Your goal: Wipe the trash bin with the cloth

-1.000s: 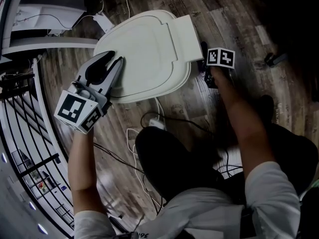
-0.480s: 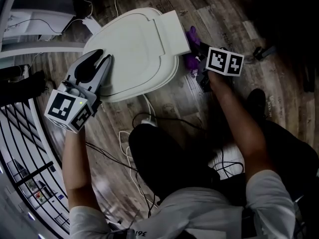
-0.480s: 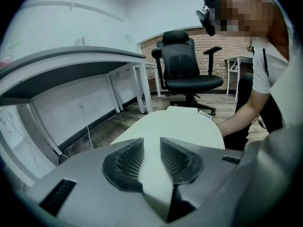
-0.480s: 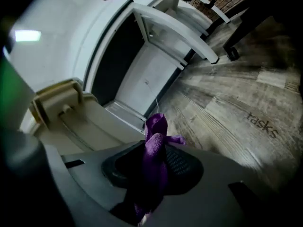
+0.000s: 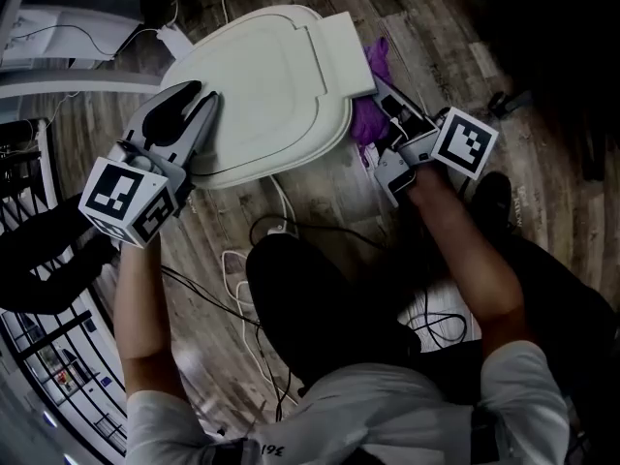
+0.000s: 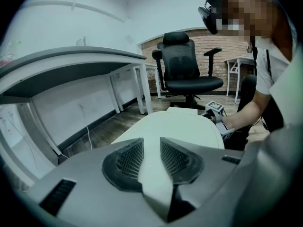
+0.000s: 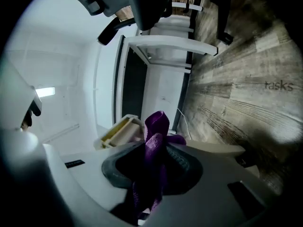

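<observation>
The white trash bin (image 5: 262, 76) stands on the wooden floor, its closed lid filling the upper middle of the head view. My left gripper (image 5: 199, 100) sits on the lid's left edge, and the left gripper view shows its pads shut on the white rim (image 6: 151, 174). At the bin's right side my right gripper (image 5: 386, 100) is shut on a purple cloth (image 5: 368, 114). Its jaws have just been closing on the cloth. In the right gripper view the cloth (image 7: 154, 136) stands up bunched between the pads.
Cables (image 5: 262, 250) and a white power strip (image 5: 174, 37) lie on the floor near the bin. A black office chair (image 6: 187, 70) stands behind the bin and a grey desk (image 6: 71, 65) runs along its left. My legs fill the lower middle.
My right gripper has come up from the floor beside the bin, bringing the purple cloth into sight at the bin's right edge. The left gripper has kept its hold on the lid.
</observation>
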